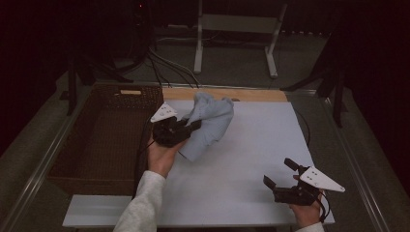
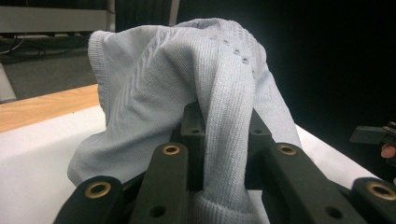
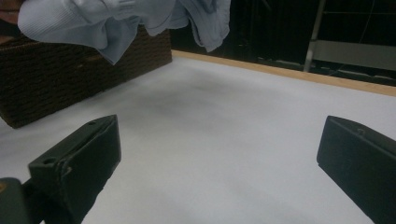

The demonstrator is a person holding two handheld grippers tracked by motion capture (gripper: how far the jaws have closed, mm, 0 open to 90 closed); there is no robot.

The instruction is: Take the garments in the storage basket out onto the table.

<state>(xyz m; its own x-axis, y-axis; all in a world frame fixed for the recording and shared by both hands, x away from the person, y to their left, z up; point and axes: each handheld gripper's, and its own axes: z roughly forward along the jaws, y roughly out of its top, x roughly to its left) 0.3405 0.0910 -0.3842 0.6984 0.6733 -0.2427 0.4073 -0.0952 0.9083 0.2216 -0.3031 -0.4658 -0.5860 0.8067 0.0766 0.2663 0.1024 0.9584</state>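
Observation:
A pale blue knitted garment [image 1: 209,123] hangs bunched above the white table [image 1: 251,145], close to the basket's right side. My left gripper [image 1: 189,125] is shut on a fold of it; in the left gripper view the knit [image 2: 187,88] is pinched between the two black jaws and drapes over them. My right gripper [image 1: 281,173] rests low near the table's front right corner, jaws wide apart with nothing between them. In the right gripper view the garment [image 3: 121,21] hangs off the table at the top left, beyond the open gripper [image 3: 219,149].
A dark wicker basket [image 1: 104,140] stands along the table's left edge; its woven wall [image 3: 70,74] is in the right gripper view. A wooden strip [image 1: 227,94] borders the table's far edge. Cables and a white stand [image 1: 237,34] lie on the floor behind.

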